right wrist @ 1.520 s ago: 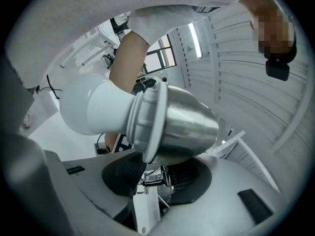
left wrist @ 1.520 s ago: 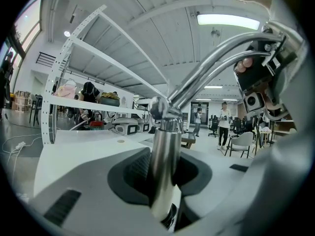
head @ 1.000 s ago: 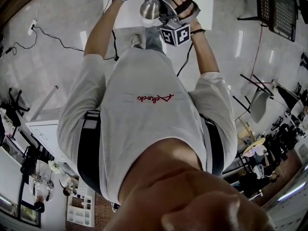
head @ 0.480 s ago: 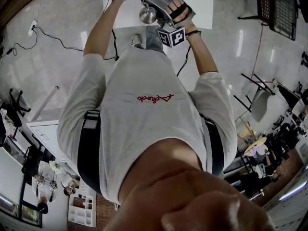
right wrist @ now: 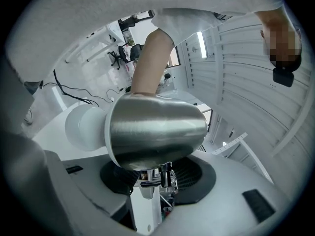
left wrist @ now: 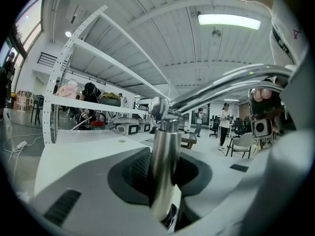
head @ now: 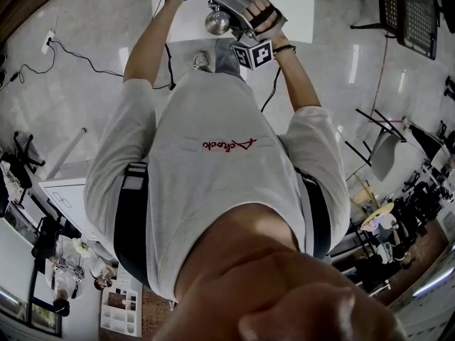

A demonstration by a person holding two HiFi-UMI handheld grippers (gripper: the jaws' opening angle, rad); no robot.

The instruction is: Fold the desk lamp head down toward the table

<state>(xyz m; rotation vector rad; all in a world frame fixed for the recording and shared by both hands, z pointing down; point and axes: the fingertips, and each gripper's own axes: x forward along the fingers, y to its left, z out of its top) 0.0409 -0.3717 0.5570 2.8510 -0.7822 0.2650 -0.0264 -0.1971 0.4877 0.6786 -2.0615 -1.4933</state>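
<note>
left tongs [left wrist: 164,191] clamp the post [left wrist: 165,151]; right tongs [right wrist: 157,181], just opening, loosely straddle the head [right wrist: 155,132] over the worktop [head: 298,2]. a springy joint [left wrist: 158,107] may lift the head again once freed.

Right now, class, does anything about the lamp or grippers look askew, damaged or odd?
Nothing stands out. The left gripper clamps the upright lamp post; the lamp head sits intact between the jaws of the right gripper, which have just been opening.

The lamp head [right wrist: 155,132] is gleaming in brushed silver, with its bulb [right wrist: 83,127] showing white. The lamp post [left wrist: 165,166] is shining the same silver, while the table [head: 298,6] is showing plain white.
</note>
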